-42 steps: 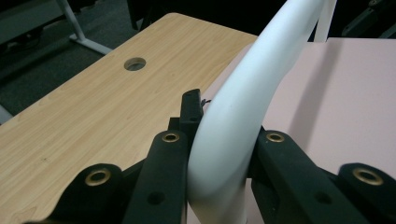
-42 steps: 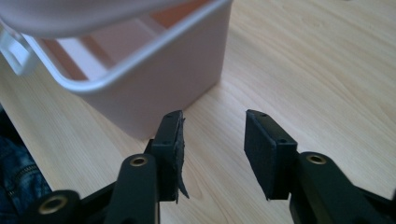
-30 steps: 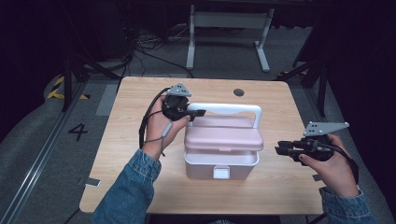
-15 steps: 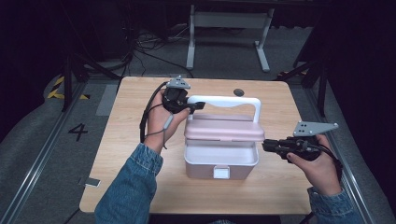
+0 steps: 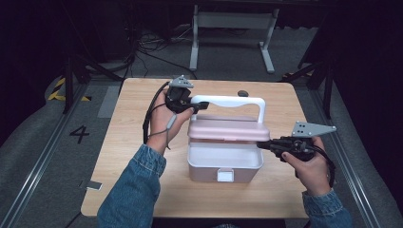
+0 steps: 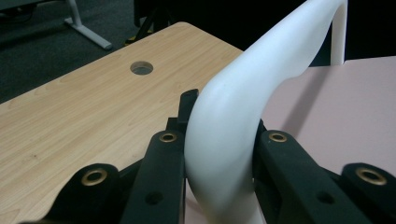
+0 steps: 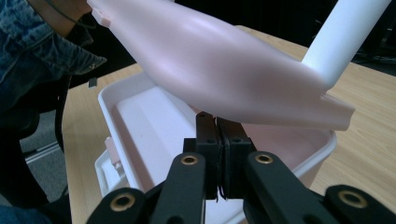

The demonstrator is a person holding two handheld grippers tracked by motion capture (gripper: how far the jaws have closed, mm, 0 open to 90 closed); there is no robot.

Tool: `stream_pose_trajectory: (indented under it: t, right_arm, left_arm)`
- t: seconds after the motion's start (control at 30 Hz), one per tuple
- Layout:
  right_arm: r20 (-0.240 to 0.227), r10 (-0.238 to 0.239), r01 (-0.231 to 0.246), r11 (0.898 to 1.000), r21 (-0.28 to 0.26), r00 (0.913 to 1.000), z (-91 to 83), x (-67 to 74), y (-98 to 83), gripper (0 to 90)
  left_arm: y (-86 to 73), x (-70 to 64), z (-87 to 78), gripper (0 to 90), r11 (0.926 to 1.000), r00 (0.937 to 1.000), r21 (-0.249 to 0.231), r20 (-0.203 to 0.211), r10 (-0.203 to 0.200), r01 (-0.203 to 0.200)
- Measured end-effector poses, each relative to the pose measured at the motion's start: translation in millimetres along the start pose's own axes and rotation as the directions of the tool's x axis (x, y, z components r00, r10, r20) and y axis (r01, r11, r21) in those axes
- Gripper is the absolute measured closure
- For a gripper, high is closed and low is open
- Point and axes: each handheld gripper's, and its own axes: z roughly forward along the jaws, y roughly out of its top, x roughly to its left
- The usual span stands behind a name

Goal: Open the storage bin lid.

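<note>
1. Pink lid (image 5: 229, 129) is partly up off the white box (image 5: 225, 167), mid surface (image 5: 133, 142).
2. Left gripper (image 5: 199, 104) clamps the white handle (image 5: 233, 101).
3. Right gripper (image 5: 262, 145), fingers together and empty, sits under the lid edge; full opening's probably left.

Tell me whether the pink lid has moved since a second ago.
Yes. The pink lid has lifted at its front edge, away from the white box base, which stays put on the table. The left tongs raise it by the white handle.
</note>
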Motion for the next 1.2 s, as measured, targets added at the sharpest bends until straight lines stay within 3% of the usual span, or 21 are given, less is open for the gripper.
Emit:
stream_pose_trajectory:
  t: [0.23, 0.47, 0.67, 0.93, 1.03, 1.17, 1.2]
  right_arm:
    - [0.024, 0.004, -0.003, 0.998, -0.069, 0.9997, -1.0, -2.0, 2.3, 90.0]
    - [0.032, 0.006, -0.004, 0.998, -0.068, 0.9995, -0.5, -2.0, 2.9, 90.0]
    - [0.034, 0.003, 0.0, 0.998, -0.062, 0.9994, 0.6, -1.4, 2.9, 90.0]
    - [0.041, -0.005, 0.007, 0.998, -0.062, 0.9991, 0.9, -0.1, 3.5, 90.0]
    - [0.042, -0.004, 0.007, 0.998, -0.061, 0.9991, 0.5, 0.2, 4.1, 90.0]
    - [0.039, 0.0, 0.003, 0.998, -0.063, 0.9992, 0.5, 0.6, 4.4, 90.0]
    - [0.036, 0.005, -0.003, 0.998, -0.067, 0.9993, 0.6, 0.7, 4.4, 90.0]
  left_arm:
    - [2.6, 1.8, 1.8, 77.6, 1.0, 1.0, 0.002, -0.004, -0.009, 0.009]
    - [1.2, 2.6, 0.6, 73.7, 0.9998, 0.9998, -0.003, -0.004, -0.019, 0.019]
    - [-4.6, 5.3, -5.1, 59.4, 0.9999, 0.9993, -0.013, -0.036, 0.005, -0.006]
    - [-15.6, 1.0, -28.6, 45.5, 0.9987, 0.9952, -0.019, -0.086, 0.045, -0.047]
    - [-20.0, -4.0, -45.1, 44.4, 0.9968, 0.9926, -0.02, -0.096, 0.075, -0.077]
    - [-27.1, -10.3, -59.9, 42.9, 0.9961, 0.9903, -0.005, -0.108, 0.087, -0.088]
    - [-32.8, -13.1, -66.8, 42.1, 0.9958, 0.9894, 0.017, -0.113, 0.091, -0.09]
